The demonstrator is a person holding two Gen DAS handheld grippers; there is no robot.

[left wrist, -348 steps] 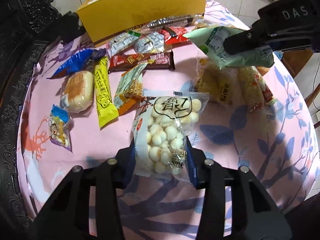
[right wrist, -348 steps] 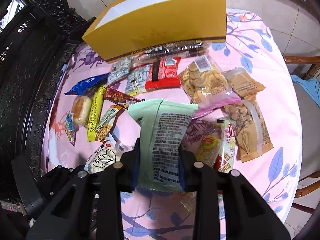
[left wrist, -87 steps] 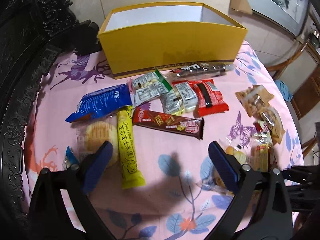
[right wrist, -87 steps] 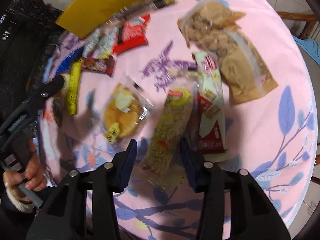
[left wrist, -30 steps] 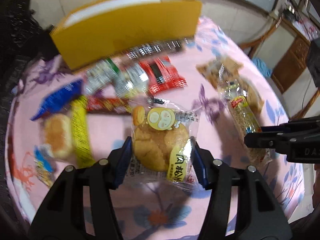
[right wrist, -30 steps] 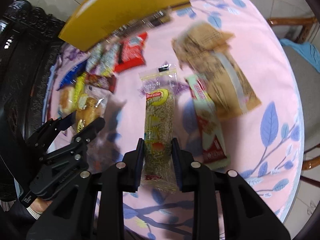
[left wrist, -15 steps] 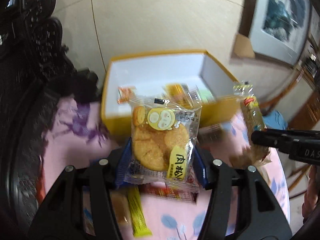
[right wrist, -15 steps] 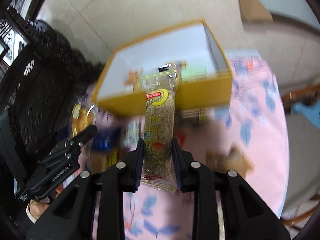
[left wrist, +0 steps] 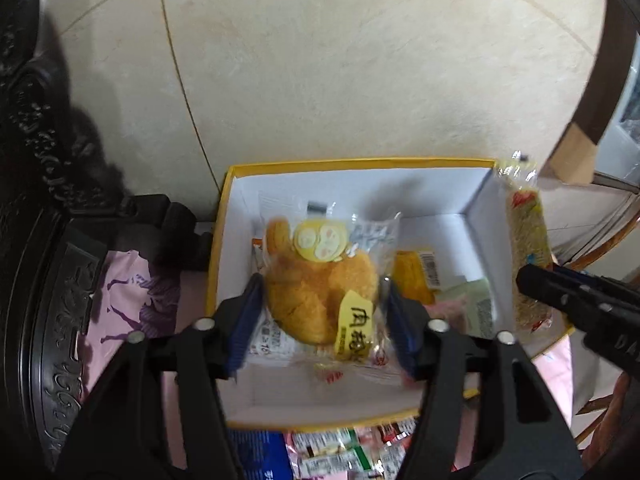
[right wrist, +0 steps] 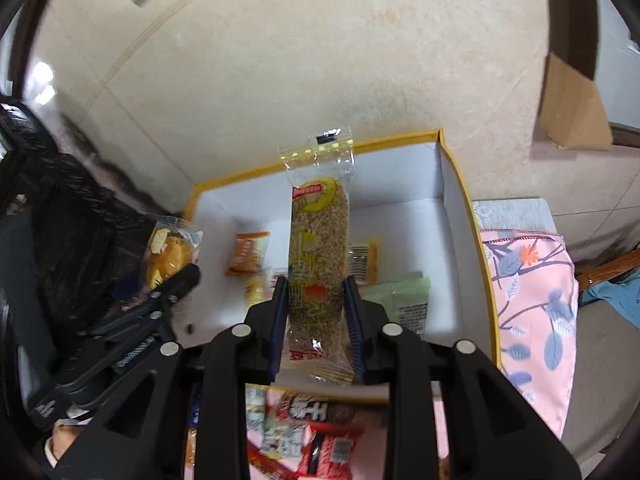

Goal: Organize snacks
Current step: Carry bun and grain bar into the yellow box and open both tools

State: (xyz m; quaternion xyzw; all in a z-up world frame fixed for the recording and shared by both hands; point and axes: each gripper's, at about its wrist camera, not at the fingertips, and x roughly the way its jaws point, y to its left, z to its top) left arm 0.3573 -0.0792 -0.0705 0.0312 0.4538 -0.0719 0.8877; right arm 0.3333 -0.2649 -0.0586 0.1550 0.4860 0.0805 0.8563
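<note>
A: Start at the left. What has changed there?

B: A second ago the left gripper was low over the pink tablecloth with the loose packets. Now it hangs over the open yellow box, and its jaws are opening. The round pastry packet is between the blue pads, but a gap shows on each side, so I judge the hold is gone and the packet is dropping.

A: Where will it land?

B: In the left half of the box, likely on the white-wrapped packet under it. An orange packet and a pale green one lie further right on the box floor.

A: And the right side?

B: The right gripper has made the same trip from the table up to the box. Its jaws are narrow and starting to part, but the pads are against the long grain bar, which stands upright between them over the middle of the box.

A: So it's held?

B: It looks held for now. A small orange packet sits on the floor to its left.

A: What does that mean for the job?

B: Two more snacks are about to join those inside. Several wrappers, a red one among them, wait on the cloth in front of the box.
</note>
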